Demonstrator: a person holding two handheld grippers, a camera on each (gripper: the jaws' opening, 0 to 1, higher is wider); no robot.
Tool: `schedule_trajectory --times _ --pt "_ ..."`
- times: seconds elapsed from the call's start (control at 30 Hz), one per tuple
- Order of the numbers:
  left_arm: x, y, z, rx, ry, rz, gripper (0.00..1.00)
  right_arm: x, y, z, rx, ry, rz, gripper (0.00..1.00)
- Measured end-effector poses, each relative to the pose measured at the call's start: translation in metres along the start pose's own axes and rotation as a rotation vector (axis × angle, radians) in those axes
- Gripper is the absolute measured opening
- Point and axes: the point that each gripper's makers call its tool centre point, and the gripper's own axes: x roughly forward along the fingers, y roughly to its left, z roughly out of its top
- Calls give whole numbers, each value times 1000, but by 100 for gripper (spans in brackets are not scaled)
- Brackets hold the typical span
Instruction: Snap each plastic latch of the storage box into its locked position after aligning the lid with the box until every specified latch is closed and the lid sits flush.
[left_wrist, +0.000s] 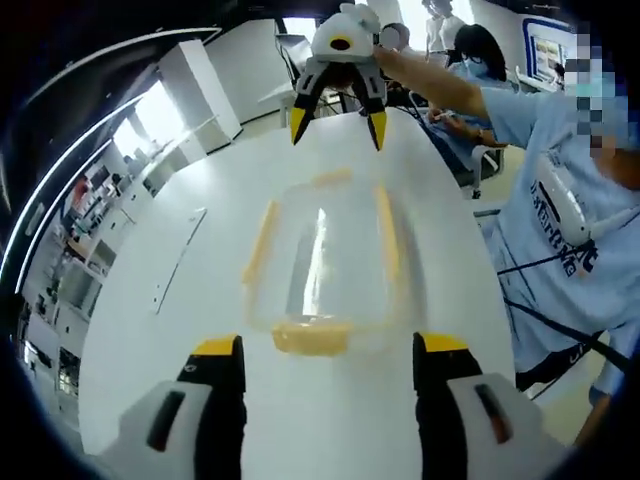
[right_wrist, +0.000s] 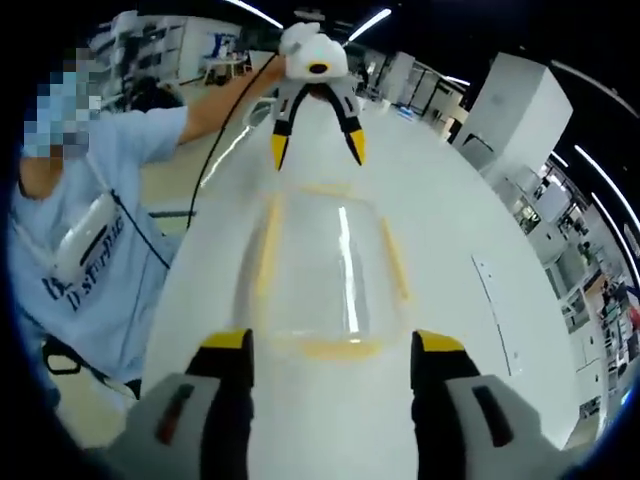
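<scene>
The box lies in the middle of the white table, clear-walled with yellow latches, its lid already on and looking lined up. It sits between my two tools, one short end toward each. In the left gripper view I see a long latch on one side, another on the other, and a short end latch nearest my jaws; the far end latch is faint. Whether any is snapped down I cannot tell from here; the near one looks flared outward, so I judge it open. My left gripper has its jaws spread wide, empty, just short of that end latch. My right gripper is likewise wide and empty, facing the opposite end latch. Each tool appears in the other's view above the far end. I'd say alignment is done and the latching is all ahead: two ends first, then the long sides. A person in a blue shirt stands beside the table.
</scene>
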Motion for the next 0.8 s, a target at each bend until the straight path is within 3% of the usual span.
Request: schedule_trajectory --times 0.13,0.23,0.5,0.63,0.8 --pt "-5 -4 14 -4 -102 -1 71 -3 3 14 -20 -99 -37 74" --pt "-9 1 29 11 -219 43 75 -5 1 20 -33 -147 -65 76" --pt "-11 -1 38 -29 -340 43 77 -14 -10 34 -45 -255 -161 80" --pt "-14 9 52 -35 -446 110 89 -14 -10 35 -42 -288 -185 84" --pt "-16 12 56 -46 -516 131 89 -13 -11 35 -44 -316 -215 85"
